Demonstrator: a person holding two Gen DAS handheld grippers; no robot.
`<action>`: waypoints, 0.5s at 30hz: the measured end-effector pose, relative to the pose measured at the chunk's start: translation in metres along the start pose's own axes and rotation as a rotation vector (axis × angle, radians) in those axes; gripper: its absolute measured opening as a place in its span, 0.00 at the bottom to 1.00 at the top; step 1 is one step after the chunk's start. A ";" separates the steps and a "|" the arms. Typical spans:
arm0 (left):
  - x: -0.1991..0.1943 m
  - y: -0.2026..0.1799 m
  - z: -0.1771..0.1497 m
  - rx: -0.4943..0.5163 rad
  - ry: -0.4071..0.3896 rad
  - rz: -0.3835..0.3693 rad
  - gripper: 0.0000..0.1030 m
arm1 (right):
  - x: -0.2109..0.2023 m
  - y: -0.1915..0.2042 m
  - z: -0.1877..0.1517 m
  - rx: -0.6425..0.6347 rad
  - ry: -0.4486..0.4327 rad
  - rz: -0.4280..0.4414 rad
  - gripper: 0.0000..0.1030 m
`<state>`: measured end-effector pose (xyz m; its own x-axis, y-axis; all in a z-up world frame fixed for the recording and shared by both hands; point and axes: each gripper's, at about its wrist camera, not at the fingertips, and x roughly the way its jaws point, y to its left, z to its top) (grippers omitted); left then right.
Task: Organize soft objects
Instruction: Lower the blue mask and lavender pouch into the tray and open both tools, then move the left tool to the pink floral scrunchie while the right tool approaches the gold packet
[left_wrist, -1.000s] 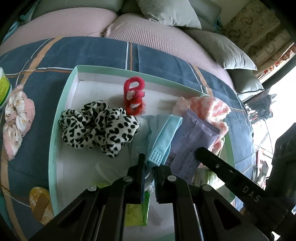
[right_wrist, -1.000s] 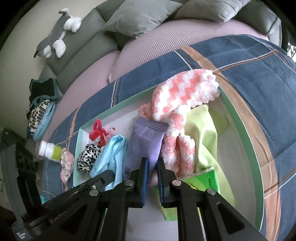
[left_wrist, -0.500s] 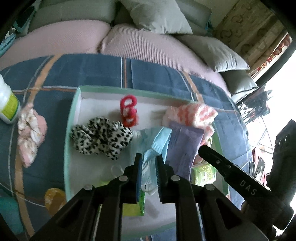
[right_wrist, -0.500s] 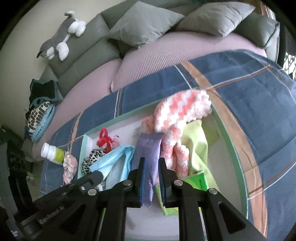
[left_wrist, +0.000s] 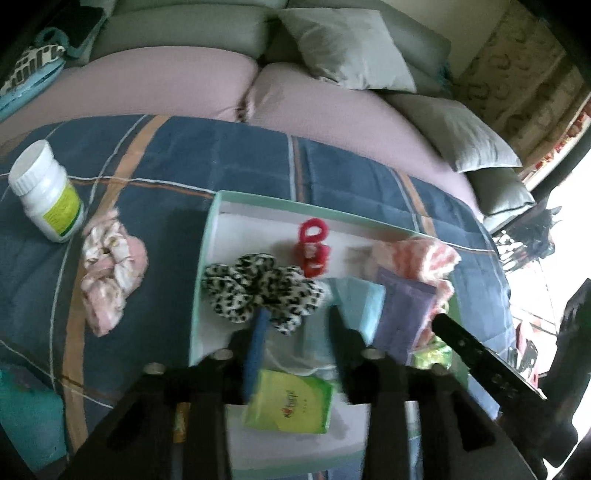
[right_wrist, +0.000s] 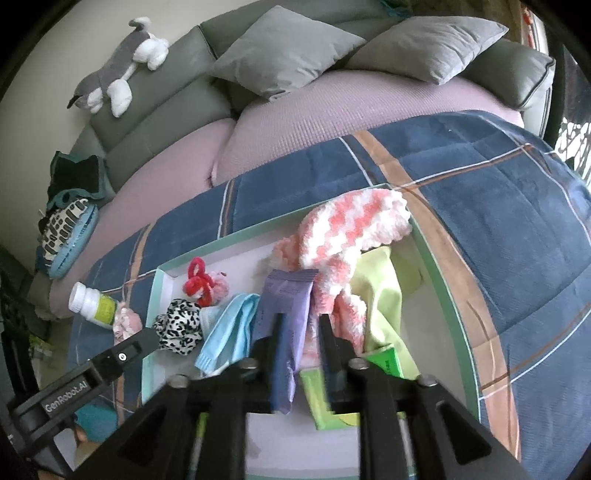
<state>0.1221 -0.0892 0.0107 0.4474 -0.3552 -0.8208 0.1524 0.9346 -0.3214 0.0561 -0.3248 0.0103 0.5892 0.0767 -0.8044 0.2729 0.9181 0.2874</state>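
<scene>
Blue plaid blanket (left_wrist: 166, 158) is lying over the bed and carrying the mint-rimmed tray (left_wrist: 207, 236), which is holding most of the soft things: the pink-and-white fuzzy sock (right_wrist: 354, 221) at two o'clock, the light blue cloth (right_wrist: 229, 332) and purple packet (right_wrist: 288, 299) near the centre, the leopard scrunchie (left_wrist: 258, 291) at nine o'clock. Both grippers have just been opening: the left gripper (left_wrist: 295, 332) is standing partly spread over the blue cloth with nothing between its fingers, and the right gripper (right_wrist: 299, 332) is parting narrowly around the purple packet, its pads apparently no longer pressing. I judge both are releasing, so lifting straight up is keeping the pile from snagging. The pink floral scrunchie (left_wrist: 110, 269) is waiting outside the tray at nine o'clock, beside the white bottle (left_wrist: 44, 192); it looks the likely next pick for the left gripper.
</scene>
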 end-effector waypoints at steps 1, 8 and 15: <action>0.000 0.002 0.001 -0.005 -0.004 0.014 0.51 | 0.000 0.000 -0.001 -0.010 -0.004 -0.016 0.34; 0.002 0.014 0.004 -0.027 -0.018 0.090 0.64 | 0.000 0.011 -0.002 -0.076 -0.018 -0.090 0.41; 0.002 0.023 0.007 -0.037 -0.045 0.157 0.78 | 0.001 0.015 -0.003 -0.104 -0.031 -0.125 0.57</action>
<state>0.1325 -0.0681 0.0051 0.5026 -0.2032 -0.8403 0.0452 0.9768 -0.2092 0.0584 -0.3099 0.0125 0.5789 -0.0514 -0.8138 0.2666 0.9551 0.1293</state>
